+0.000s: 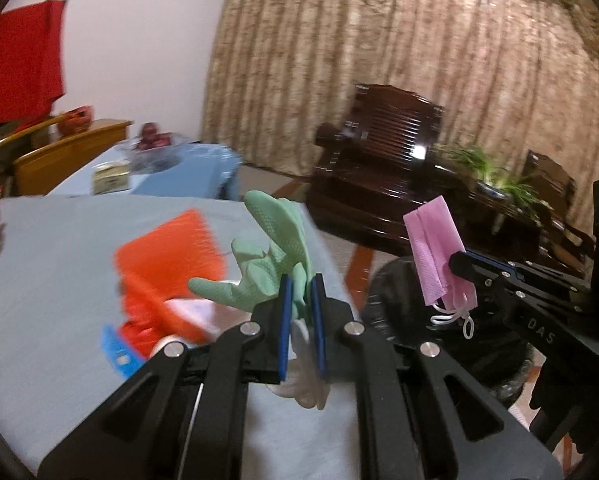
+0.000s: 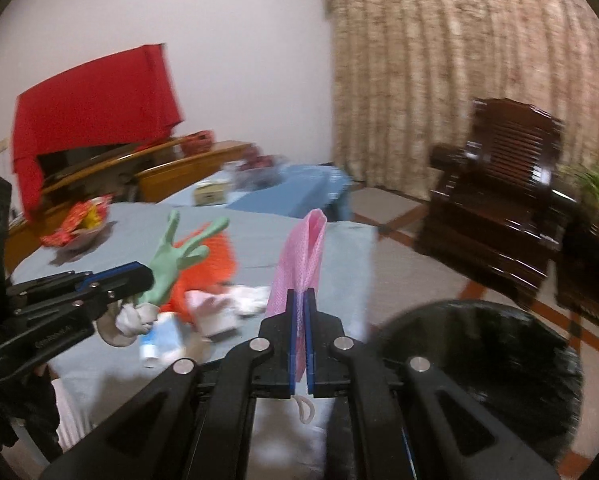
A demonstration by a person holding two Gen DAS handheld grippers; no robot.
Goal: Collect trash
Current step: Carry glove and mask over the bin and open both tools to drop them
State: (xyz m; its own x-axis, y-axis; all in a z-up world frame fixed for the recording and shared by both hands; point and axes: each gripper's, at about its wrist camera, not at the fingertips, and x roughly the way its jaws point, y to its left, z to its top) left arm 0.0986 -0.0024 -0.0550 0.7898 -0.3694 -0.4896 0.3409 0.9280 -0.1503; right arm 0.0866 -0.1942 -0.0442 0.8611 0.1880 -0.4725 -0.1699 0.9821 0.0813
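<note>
Left wrist: left claw (image 1: 301, 296) clamps green glove (image 1: 273, 256); right claw (image 2: 301, 312) clamps pink mask (image 2: 301, 256).

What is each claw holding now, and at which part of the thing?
Left claw: green glove, pinched near the cuff, fingers up. Right claw: pink mask, pinched at its lower end, ear loop hanging below.

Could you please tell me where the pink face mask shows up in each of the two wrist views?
Left wrist view: pink face mask at right of centre, clamped in the right tool.
Right wrist view: mask at centre, standing up between the tool's fingers.
Shared landmark: the green glove.
</note>
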